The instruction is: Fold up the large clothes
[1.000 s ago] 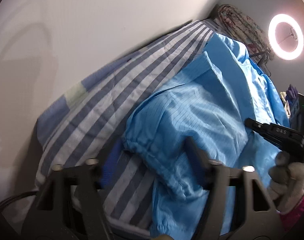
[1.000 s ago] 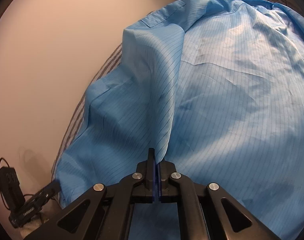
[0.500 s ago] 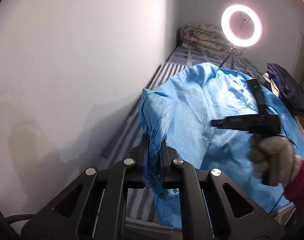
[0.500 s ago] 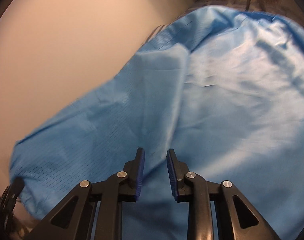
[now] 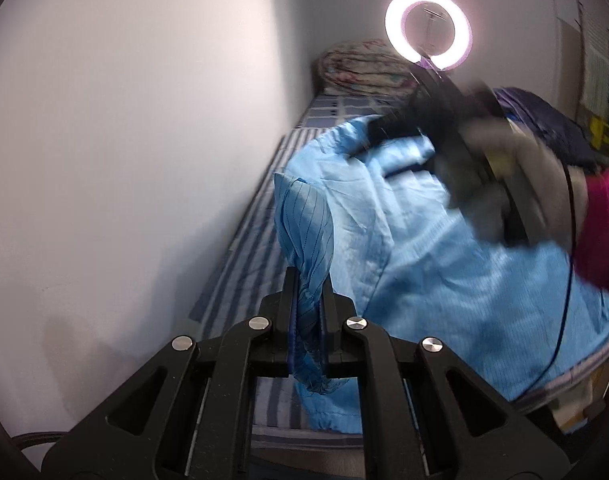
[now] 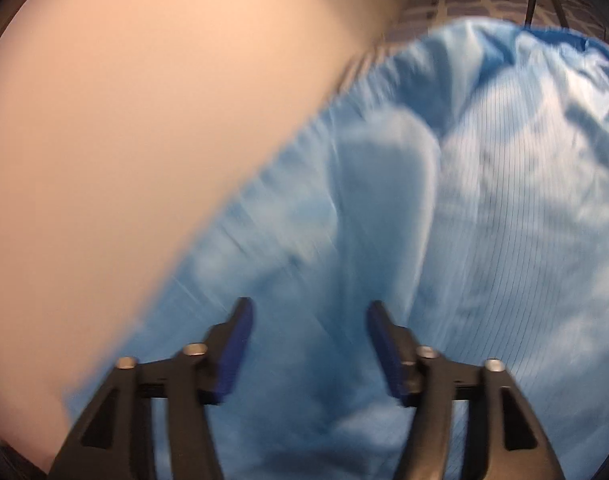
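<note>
A large light-blue pinstriped garment (image 5: 444, 264) lies spread over a striped bed. My left gripper (image 5: 309, 280) is shut on a bunched elastic cuff or edge of it and holds that part lifted near the wall. My right gripper (image 6: 308, 308) is open and empty just above the garment (image 6: 484, 208); in the left wrist view it appears blurred (image 5: 456, 136) over the far part of the cloth, held by a gloved hand.
The striped bed sheet (image 5: 240, 264) runs along a white wall (image 5: 124, 160). A rolled floral quilt (image 5: 364, 68) and a lit ring light (image 5: 428, 28) stand at the far end. Dark clothes (image 5: 544, 120) are piled at the right.
My left gripper closed on the garment's gathered edge and lifted it. My right gripper let go of the fold it pinched, opened wide and moved toward the far part of the garment.
</note>
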`<state>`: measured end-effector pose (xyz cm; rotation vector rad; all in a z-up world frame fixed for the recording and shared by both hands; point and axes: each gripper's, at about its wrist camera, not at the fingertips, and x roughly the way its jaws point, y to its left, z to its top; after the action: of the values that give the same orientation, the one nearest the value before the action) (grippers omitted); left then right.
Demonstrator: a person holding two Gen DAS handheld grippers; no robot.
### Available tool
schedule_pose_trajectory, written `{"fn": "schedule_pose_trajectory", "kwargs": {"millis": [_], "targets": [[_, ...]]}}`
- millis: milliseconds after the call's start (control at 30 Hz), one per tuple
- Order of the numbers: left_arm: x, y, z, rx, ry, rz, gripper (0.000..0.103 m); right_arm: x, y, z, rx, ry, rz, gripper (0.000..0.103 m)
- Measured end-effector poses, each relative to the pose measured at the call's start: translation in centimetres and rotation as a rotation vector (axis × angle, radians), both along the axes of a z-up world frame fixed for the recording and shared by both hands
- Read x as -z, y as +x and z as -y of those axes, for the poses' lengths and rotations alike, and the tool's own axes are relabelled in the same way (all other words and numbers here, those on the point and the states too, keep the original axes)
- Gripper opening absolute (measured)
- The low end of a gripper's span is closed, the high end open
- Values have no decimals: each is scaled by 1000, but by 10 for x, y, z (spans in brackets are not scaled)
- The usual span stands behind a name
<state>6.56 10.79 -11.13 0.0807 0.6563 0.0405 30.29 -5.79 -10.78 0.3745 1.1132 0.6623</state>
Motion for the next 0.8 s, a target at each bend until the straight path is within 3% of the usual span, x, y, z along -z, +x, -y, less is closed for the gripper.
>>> {"fn": "schedule_pose_trajectory", "kwargs": {"millis": [200, 333, 433, 500, 533, 567, 633, 800], "targets": [[4, -5, 13, 42, 12, -1, 6, -31, 39, -71, -97, -107, 10, 70], [8, -5, 15, 68, 13, -18, 6, -22, 52, -121, -131, -248, 9, 70], [10, -9, 13, 86, 19, -26, 6, -10, 51, -135, -126, -352, -9, 66], [12, -8, 14, 94, 31, -32, 6, 3, 52, -137, -117, -385, -28, 44], [12, -8, 13, 95, 36, -34, 6, 10, 54, -135, -110, -386, -51, 18], [12, -7, 13, 94, 35, -34, 6, 14, 55, -131, -96, -380, -64, 6], [9, -8, 8, 94, 32, -33, 6, 11, 55, -119, -67, -336, -67, 0], [5, -11, 8, 108, 28, -21, 6, -28, 50, -63, 8, -208, 2, 0]]}}
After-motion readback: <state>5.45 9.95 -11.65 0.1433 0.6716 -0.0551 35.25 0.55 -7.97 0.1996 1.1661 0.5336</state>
